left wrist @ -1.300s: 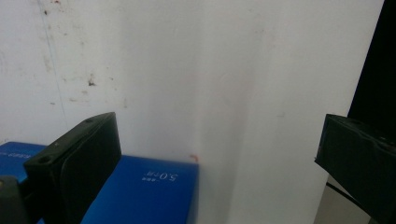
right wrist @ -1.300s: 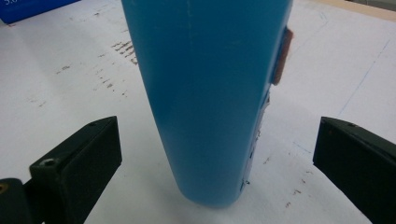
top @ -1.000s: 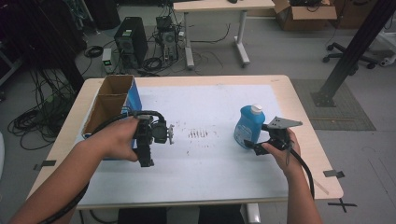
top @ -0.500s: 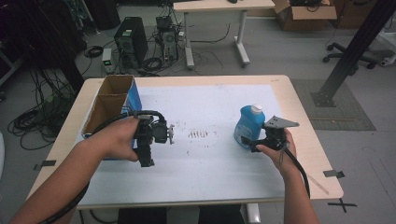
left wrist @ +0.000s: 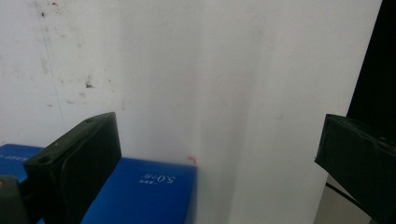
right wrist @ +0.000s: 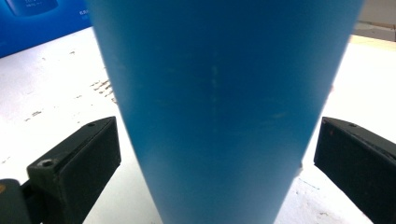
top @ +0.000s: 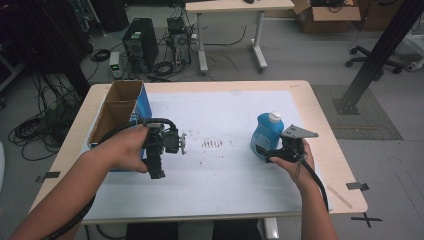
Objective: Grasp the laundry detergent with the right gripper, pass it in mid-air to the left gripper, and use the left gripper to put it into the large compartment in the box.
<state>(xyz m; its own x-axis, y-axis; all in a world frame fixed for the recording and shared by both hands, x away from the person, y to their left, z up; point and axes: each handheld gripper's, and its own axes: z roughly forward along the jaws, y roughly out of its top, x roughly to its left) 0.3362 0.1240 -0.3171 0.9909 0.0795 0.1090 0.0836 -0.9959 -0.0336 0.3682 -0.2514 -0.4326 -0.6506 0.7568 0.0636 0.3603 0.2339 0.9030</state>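
The right gripper (top: 265, 152) has edged its spread jaws around the blue bottle (top: 265, 134); the left gripper (top: 167, 142), also spread, holds nothing.

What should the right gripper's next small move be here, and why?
Probably close the right gripper on the blue bottle. In the right gripper view the bottle's body sits between the open jaws, with a gap visible on each side, so the grip looks lined up but not yet made. The bottle stands upright on the table.
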